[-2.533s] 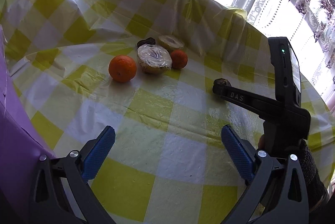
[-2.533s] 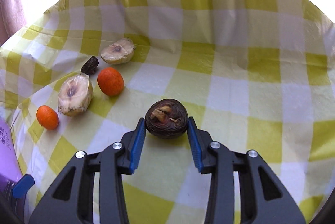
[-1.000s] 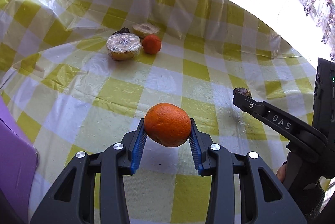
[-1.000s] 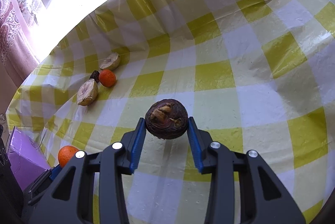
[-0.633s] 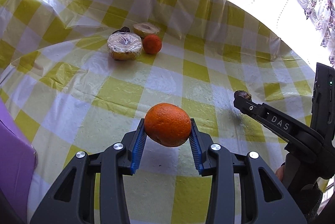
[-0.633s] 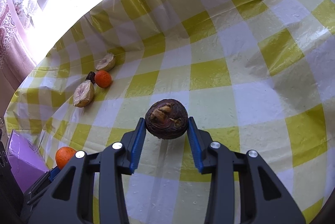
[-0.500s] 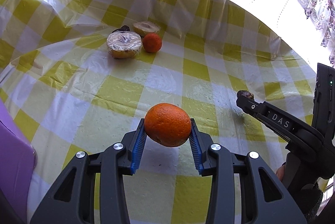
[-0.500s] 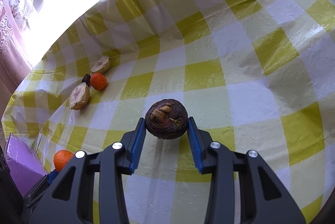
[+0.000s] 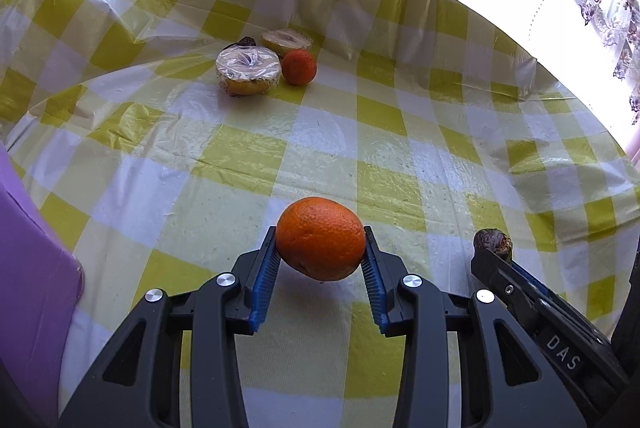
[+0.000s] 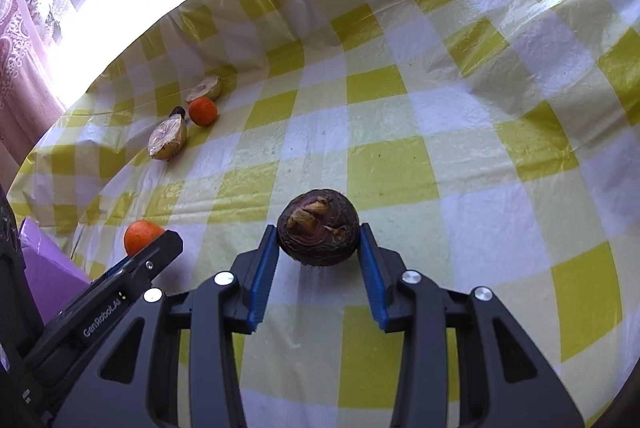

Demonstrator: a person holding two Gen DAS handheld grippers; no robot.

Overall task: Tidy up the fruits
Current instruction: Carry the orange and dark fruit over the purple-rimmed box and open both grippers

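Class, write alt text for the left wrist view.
The left gripper clamps a round orange fruit above a yellow-and-white checked plastic tablecloth. Farther back lie two cut fruit halves, one film-wrapped, beside a small orange fruit.

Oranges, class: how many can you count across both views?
2. A large orange is gripped in the left tongs; a small orange sits on the tablecloth beside the wrapped fruit halves.

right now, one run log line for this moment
left hand-held gripper: shut on orange | right hand-held gripper: shut on brown fruit | both above tablecloth

"DAS" marks the right hand-held gripper (image 9: 493,246); "GenRobot.AI" the left hand-held gripper (image 10: 158,240).
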